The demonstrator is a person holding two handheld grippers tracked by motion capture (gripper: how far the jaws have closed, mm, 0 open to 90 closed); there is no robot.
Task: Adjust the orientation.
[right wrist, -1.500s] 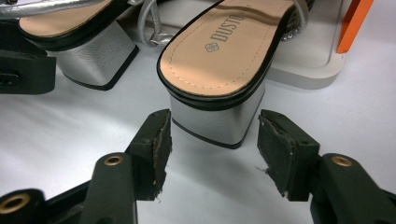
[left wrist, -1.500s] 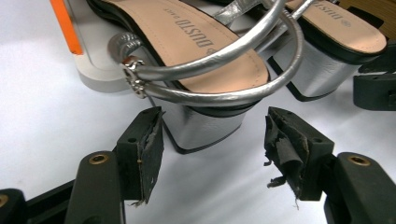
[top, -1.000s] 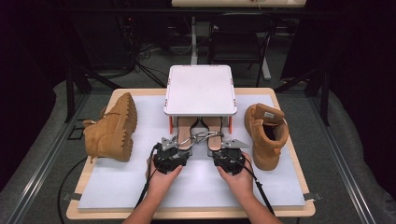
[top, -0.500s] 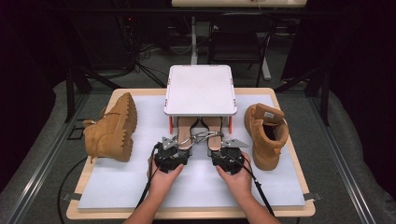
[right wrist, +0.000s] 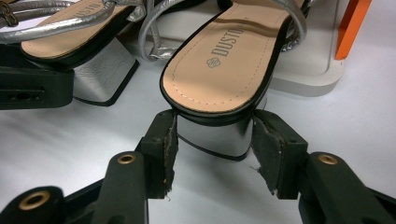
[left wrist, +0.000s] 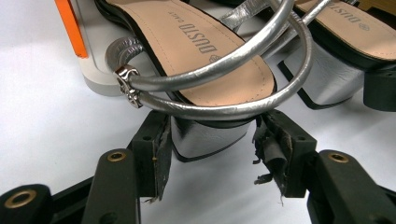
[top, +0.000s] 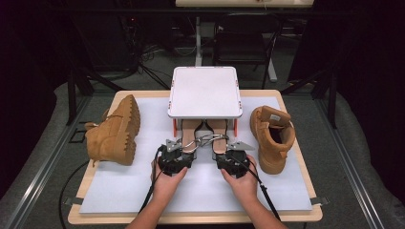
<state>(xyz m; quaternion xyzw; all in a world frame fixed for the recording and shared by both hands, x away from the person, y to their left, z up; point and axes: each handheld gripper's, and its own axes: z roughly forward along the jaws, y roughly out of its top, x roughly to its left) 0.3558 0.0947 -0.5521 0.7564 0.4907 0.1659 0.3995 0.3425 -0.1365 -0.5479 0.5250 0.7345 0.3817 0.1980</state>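
Left gripper view showed the left gripper (left wrist: 210, 154) closed around the silver block heel of the left sandal (left wrist: 205, 51), pads seemingly pressed to its sides, though the torn right pad blurred the contact. The right gripper (right wrist: 212, 154) straddled the right sandal (right wrist: 219, 65) heel, its jaws just opened wider, a sliver of gap beside the pads. From above, the white two-tier rack (top: 204, 91) hid both sandals' toes on its lower shelf, between two tan boots.
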